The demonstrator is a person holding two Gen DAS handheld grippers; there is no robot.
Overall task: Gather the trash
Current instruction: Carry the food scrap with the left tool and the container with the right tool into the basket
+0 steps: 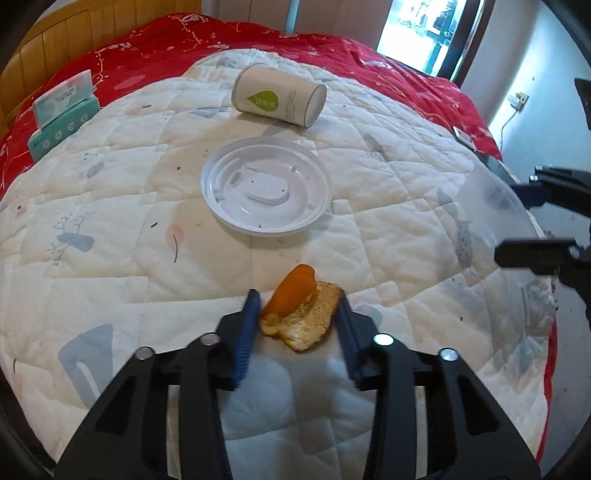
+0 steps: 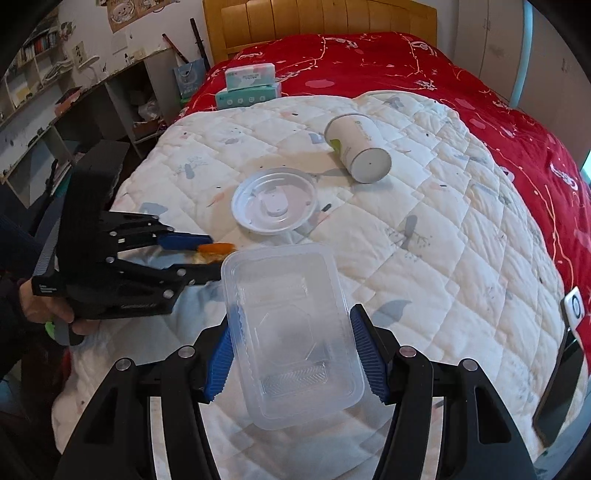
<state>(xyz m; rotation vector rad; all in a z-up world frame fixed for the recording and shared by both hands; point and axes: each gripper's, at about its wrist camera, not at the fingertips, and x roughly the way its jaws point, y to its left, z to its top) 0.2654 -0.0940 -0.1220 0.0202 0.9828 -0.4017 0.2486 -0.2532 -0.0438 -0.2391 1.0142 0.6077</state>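
My left gripper (image 1: 298, 304) is shut on a piece of orange peel (image 1: 300, 312), orange outside and pale inside, held just over the white quilt (image 1: 110, 236). The peel also shows in the right wrist view (image 2: 216, 248), next to the rim of a clear plastic container (image 2: 291, 332). My right gripper (image 2: 295, 336) is shut on that container and holds it level above the quilt. The container's edge shows at the right of the left wrist view (image 1: 495, 206). A white round plastic lid (image 1: 265, 184) and a tipped white paper cup (image 1: 279, 95) lie farther on the quilt.
Two tissue packs (image 1: 62, 118) are stacked on the red blanket (image 1: 406, 74) near the wooden headboard (image 2: 317, 22). Shelves and a desk (image 2: 74, 110) stand left of the bed. A phone-like device (image 2: 574, 306) lies at the bed's right edge.
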